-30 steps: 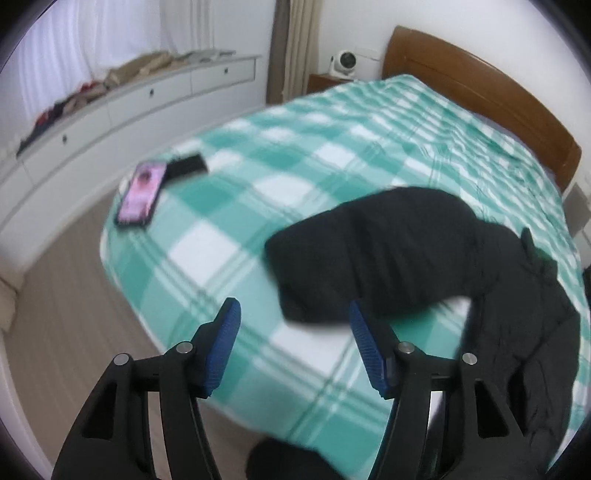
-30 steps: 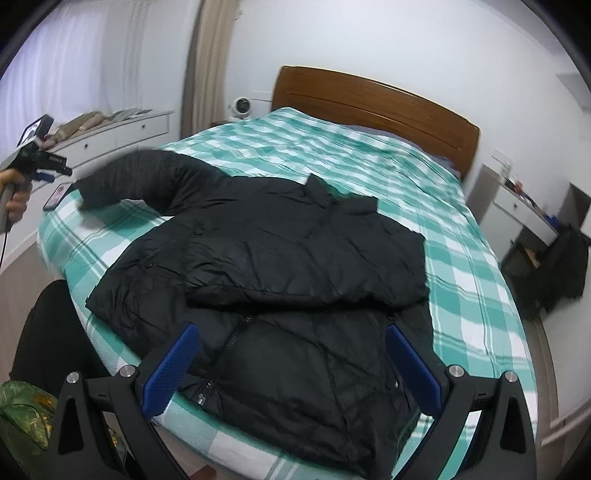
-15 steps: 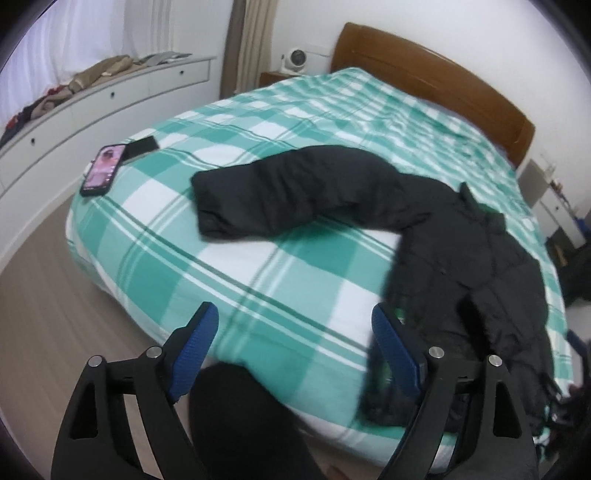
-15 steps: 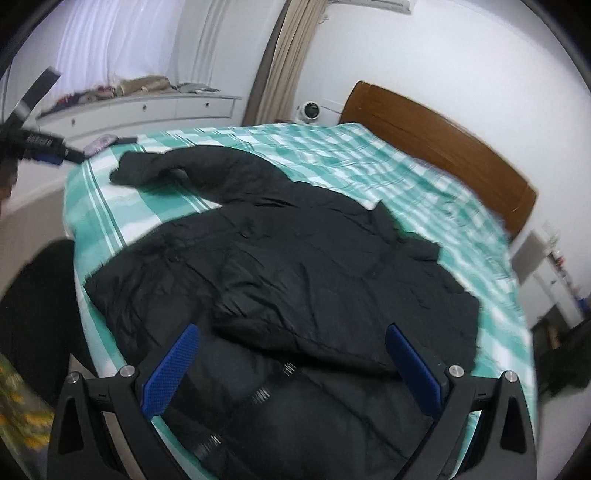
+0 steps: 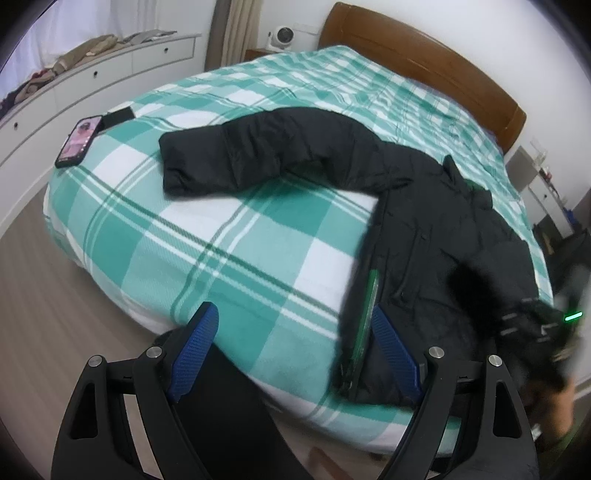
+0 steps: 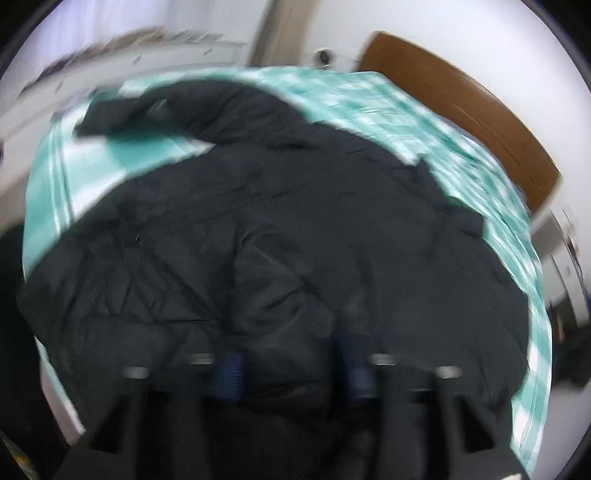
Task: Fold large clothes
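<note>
A bed with a green-and-white checked cover (image 5: 236,236) fills the room, its wooden headboard (image 5: 424,62) against the far wall. A phone (image 5: 78,140) with a lit pink screen lies near the cover's left edge, a flat black item (image 5: 117,116) just beside it. White drawers (image 5: 74,92) line the left wall, with clothes (image 5: 85,51) heaped on top. A small white fan (image 5: 279,35) stands beside the headboard, next to a curtain (image 5: 236,26).

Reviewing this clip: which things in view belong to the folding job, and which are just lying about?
Job:
black jacket, one sleeve stretched out
bed it lies on
left gripper, open
right gripper, down at the jacket, blurred

Lying about:
phone
dark flat item beside it
fan
</note>
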The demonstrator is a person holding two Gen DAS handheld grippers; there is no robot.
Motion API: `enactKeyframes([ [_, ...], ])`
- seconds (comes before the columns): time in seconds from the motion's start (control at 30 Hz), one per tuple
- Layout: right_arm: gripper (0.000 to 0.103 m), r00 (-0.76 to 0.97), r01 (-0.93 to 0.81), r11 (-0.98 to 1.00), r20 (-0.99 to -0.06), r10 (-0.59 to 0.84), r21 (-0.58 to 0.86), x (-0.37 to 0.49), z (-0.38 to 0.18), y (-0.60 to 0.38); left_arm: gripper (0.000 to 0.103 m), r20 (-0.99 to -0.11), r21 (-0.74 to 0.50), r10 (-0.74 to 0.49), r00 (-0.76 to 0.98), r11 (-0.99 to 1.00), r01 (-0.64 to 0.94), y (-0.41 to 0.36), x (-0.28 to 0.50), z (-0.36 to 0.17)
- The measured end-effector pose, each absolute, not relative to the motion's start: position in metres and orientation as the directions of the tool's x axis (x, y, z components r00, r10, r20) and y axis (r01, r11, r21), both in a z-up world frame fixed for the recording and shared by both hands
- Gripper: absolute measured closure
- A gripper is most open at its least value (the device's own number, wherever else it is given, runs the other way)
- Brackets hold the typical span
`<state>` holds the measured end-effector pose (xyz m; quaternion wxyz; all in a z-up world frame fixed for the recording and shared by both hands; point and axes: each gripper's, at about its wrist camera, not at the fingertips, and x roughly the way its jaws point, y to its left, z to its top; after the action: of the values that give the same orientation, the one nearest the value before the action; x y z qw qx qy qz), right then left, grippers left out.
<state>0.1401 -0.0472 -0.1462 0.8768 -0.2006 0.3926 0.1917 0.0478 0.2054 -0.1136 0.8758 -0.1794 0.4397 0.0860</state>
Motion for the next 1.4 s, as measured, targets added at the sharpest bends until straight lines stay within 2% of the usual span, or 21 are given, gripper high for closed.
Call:
enactKeyframes([
  [0.07, 0.078, 0.634, -0.432, 0.899, -0.732, 0.251, -0.066, 0.133, -0.107, -0.084, 0.017, -0.807, -0.241, -0.017, 0.59, 0.922, -0.304, 0.202, 0.05, -0.117],
  [0.13, 0.081, 0.7, -0.343, 0.938, -0.652, 0.291, 0.05, 0.12, -0.055, -0.141, 0.017, -0.809, -0.25, -0.032, 0.586, 0.922, -0.295, 0.195, 0.054, -0.116],
  [0.23, 0.086, 0.815, -0.186, 0.97, -0.526, 0.243, 0.16, 0.097, 0.01, -0.236, 0.017, -0.797, -0.261, -0.058, 0.601, 0.931, -0.255, 0.178, 0.061, -0.107],
  [0.37, 0.089, 0.912, 0.087, 0.979, -0.411, -0.004, 0.183, 0.058, 0.064, -0.364, 0.017, -0.784, -0.255, -0.088, 0.615, 0.948, -0.19, 0.154, 0.069, -0.096],
  [0.5, 0.087, 0.841, 0.408, 0.91, -0.419, -0.342, 0.078, 0.034, 0.061, -0.479, 0.017, -0.776, -0.253, -0.12, 0.619, 0.958, -0.132, 0.131, 0.077, -0.089],
  [0.53, 0.082, 0.795, 0.476, 0.879, -0.443, -0.414, 0.034, 0.032, 0.05, -0.503, 0.017, -0.776, -0.252, -0.124, 0.618, 0.96, -0.125, 0.128, 0.078, -0.088],
  [0.6, 0.034, 0.661, 0.614, 0.785, -0.491, -0.568, -0.081, 0.028, 0.02, -0.542, 0.017, -0.781, -0.248, -0.129, 0.611, 0.962, -0.114, 0.122, 0.08, -0.089],
  [0.63, 0.029, 0.609, 0.654, 0.75, -0.52, -0.599, -0.1, 0.022, 0.005, -0.555, 0.017, -0.785, -0.244, -0.129, 0.606, 0.963, -0.111, 0.12, 0.08, -0.09],
  [0.67, 0.029, 0.572, 0.681, 0.729, -0.567, -0.593, -0.075, 0.012, -0.013, -0.568, 0.017, -0.788, -0.241, -0.127, 0.602, 0.964, -0.111, 0.119, 0.08, -0.092],
  [0.73, 0.029, 0.563, 0.689, 0.725, -0.615, -0.552, -0.02, -0.001, -0.035, -0.572, 0.016, -0.803, -0.231, -0.119, 0.583, 0.966, -0.12, 0.12, 0.079, -0.099],
  [0.87, 0.029, 0.561, 0.664, 0.747, -0.655, -0.507, -0.01, -0.026, -0.08, -0.541, 0.016, -0.836, -0.221, -0.112, 0.538, 0.965, -0.142, 0.122, 0.078, -0.119],
  [1.1, 0.029, 0.612, 0.522, 0.852, -0.712, -0.345, 0.036, -0.019, -0.122, -0.452, 0.016, -0.858, -0.205, -0.09, 0.506, 0.963, -0.176, 0.145, 0.087, -0.144],
  [1.17, 0.029, 0.629, 0.472, 0.881, -0.713, -0.309, 0.035, -0.006, -0.122, -0.432, 0.016, -0.856, -0.222, -0.055, 0.515, 0.938, -0.268, 0.181, 0.096, -0.148],
  [1.27, 0.029, 0.662, 0.385, 0.923, -0.696, -0.277, -0.002, 0.002, -0.107, -0.393, 0.016, -0.827, -0.333, -0.04, 0.56, 0.839, -0.431, 0.265, 0.112, -0.157],
  [1.4, 0.029, 0.691, 0.295, 0.955, -0.682, -0.239, -0.037, 0.009, -0.095, -0.354, 0.016, -0.825, -0.3, 0.122, 0.552, 0.734, -0.61, 0.361, 0.145, -0.167],
])
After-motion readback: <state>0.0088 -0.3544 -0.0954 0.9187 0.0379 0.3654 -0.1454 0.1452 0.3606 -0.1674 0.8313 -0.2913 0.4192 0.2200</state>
